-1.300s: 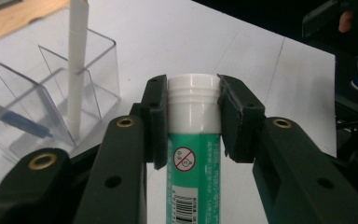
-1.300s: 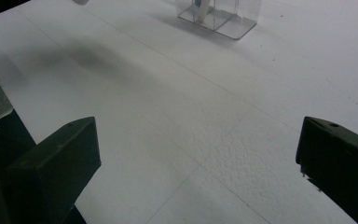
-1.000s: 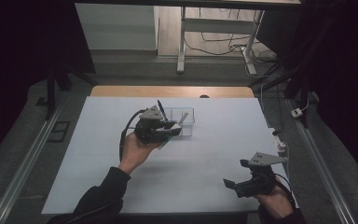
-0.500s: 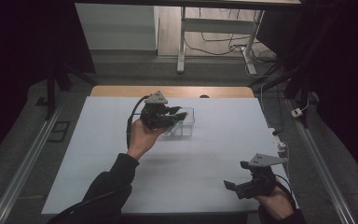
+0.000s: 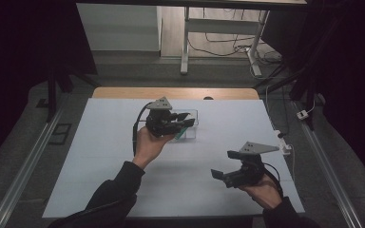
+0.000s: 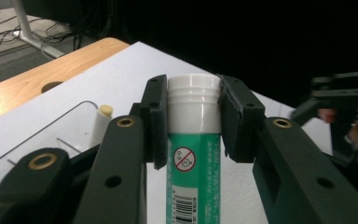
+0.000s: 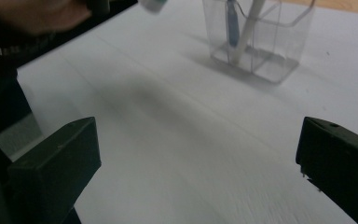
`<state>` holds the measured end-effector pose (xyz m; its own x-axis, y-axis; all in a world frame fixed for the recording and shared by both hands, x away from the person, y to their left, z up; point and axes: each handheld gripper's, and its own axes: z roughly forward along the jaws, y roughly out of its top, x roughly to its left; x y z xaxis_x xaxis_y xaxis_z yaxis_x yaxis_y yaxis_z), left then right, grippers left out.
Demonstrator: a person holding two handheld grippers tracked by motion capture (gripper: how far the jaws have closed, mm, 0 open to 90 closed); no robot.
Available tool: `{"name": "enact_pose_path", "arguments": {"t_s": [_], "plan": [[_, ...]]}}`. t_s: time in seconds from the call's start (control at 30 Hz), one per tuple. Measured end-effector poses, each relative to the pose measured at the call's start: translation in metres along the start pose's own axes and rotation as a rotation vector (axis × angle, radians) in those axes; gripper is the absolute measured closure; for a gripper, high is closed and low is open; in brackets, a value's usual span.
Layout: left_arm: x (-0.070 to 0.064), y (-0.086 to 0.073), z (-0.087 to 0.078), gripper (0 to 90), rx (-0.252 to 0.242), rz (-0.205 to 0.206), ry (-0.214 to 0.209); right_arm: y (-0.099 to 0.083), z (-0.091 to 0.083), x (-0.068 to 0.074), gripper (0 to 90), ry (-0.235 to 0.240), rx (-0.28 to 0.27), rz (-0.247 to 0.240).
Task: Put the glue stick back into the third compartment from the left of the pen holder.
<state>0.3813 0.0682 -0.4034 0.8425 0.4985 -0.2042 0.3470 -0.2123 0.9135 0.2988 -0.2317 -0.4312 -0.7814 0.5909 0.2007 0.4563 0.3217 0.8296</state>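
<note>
My left gripper is shut on a green glue stick with a white cap, holding it above a clear plastic holder at the table's far middle. In the left gripper view the pads press on the cap from both sides, and a white stick stands in the clear holder below. My right gripper hovers open near the table's front right, nothing between its fingers. The right gripper view shows the holder with a blue pen and a white stick in it.
The white table top has a wooden strip along its far edge. Metal rails run down both sides. A desk frame and cables lie on the floor beyond.
My left gripper carried the glue stick farther from the person, over the clear holder. The right gripper stayed in place, open.
</note>
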Motion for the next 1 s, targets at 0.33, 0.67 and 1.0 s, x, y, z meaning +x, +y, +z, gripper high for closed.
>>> {"name": "enact_pose_path", "arguments": {"t_s": [0.33,0.67,1.0], "plan": [[-0.012,-0.003,-0.012,64.7,-0.060,-0.009,-0.032,0.029,0.042,0.006,4.0,0.076,-0.071,0.070],[-0.019,-0.011,-0.013,64.7,-0.065,-0.001,-0.042,0.049,0.073,0.009,22.5,0.152,-0.141,0.115],[-0.021,-0.014,-0.014,64.6,-0.074,0.004,-0.052,0.055,0.083,0.004,48.3,0.244,-0.181,0.187]]}}
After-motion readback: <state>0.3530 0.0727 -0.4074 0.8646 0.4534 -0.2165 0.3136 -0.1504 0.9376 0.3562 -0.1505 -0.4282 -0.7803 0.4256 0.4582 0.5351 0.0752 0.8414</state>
